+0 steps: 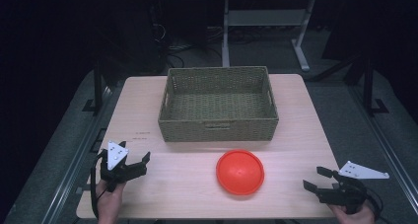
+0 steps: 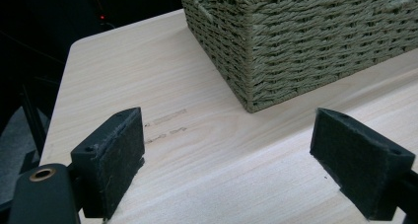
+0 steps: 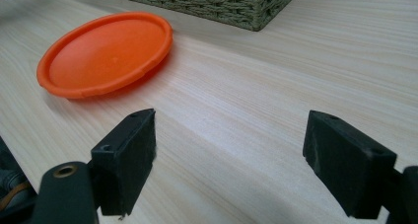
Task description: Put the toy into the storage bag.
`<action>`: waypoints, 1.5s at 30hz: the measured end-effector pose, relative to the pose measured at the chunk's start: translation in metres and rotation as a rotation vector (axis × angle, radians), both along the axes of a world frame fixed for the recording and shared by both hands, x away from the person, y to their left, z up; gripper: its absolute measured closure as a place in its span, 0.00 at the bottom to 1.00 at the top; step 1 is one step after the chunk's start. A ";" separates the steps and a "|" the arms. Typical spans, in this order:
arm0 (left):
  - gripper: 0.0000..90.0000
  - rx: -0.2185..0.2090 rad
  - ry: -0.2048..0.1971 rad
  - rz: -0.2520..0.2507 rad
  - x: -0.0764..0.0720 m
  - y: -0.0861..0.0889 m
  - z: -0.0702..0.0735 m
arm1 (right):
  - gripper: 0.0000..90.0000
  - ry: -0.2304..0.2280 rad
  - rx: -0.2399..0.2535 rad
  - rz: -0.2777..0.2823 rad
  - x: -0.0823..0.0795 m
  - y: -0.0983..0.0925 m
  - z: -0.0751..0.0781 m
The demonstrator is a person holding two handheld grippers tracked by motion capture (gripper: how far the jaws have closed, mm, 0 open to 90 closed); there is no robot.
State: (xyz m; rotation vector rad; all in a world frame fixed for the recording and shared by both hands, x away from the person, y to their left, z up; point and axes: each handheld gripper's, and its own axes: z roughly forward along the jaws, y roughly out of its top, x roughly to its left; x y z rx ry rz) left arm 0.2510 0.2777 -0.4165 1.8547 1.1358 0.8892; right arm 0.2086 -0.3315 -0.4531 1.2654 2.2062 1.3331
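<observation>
An orange round plate [image 1: 240, 171] lies flat on the wooden table [image 1: 296, 135], just in front of a woven green basket [image 1: 218, 104] that holds nothing. My left gripper [image 1: 139, 160] rests near the table's front left corner, jaws open with nothing between them. My right gripper [image 1: 316, 179] sits at the front right, open as well and pointing toward the plate. In the right gripper view the plate [image 3: 106, 54] lies ahead to the left of the open jaws, well apart from them. The left gripper view faces the basket's near corner [image 2: 296, 41].
Faint print marks [image 2: 165, 125] show on the tabletop left of the basket. Beyond the table stand a desk frame [image 1: 266, 21] and cables on a dark floor. Bare wood lies between both grippers and the plate.
</observation>
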 end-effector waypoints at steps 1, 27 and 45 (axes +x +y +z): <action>0.14 0.004 0.001 -0.002 0.000 0.000 0.000 | 0.22 0.001 0.004 0.003 0.001 0.000 0.000; 0.14 0.012 -0.021 -0.009 -0.004 0.002 0.000 | 0.21 0.047 -0.064 0.108 0.025 0.032 0.016; 0.14 0.035 -0.012 -0.021 0.000 -0.002 -0.001 | 0.21 0.095 -0.093 0.182 0.053 0.053 0.030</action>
